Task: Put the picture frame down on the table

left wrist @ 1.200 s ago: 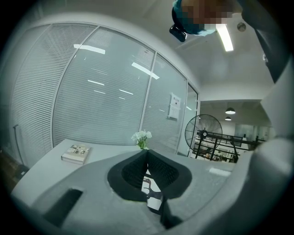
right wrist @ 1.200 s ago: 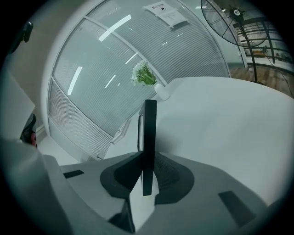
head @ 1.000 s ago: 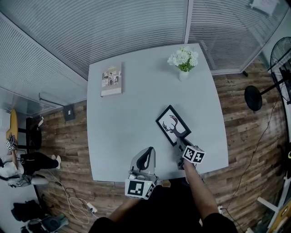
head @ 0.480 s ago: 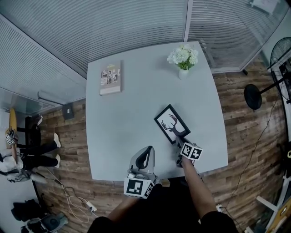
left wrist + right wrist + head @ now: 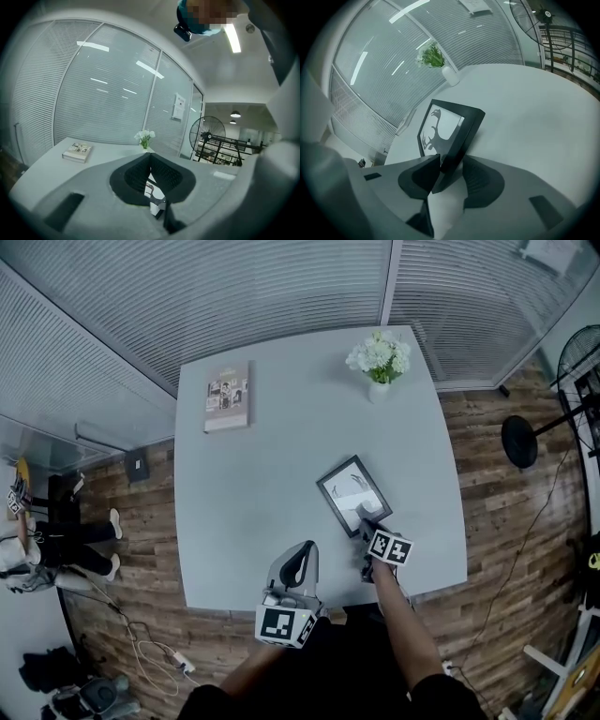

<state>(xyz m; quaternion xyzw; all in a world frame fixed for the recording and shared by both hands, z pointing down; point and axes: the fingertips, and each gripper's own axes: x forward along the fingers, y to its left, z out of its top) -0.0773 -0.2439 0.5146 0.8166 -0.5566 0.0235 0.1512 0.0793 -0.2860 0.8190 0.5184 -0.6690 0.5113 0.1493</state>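
Picture frame (image 5: 353, 495) rests on the pale surface (image 5: 262, 484), right of centre and toward the near edge, glass side up and catching glare. Whether it lies fully flat cannot be told. Its long axis runs diagonally from far-left to near-right, so the near corner points at the right gripper (image 5: 364, 523). In the right gripper view that black corner (image 5: 449, 161) stands between the fingers (image 5: 421, 176), which have just been opening. One finger is close against the frame's face and the other stands clear of its thick edge, so nothing is clamped. The left gripper (image 5: 303, 553) hangs over the near edge of the surface, well apart from the frame, its fingers (image 5: 136, 173) brought together at the tips with nothing between them. A book (image 5: 228, 397) and a vase of white flowers (image 5: 379, 362) sit at the far side.
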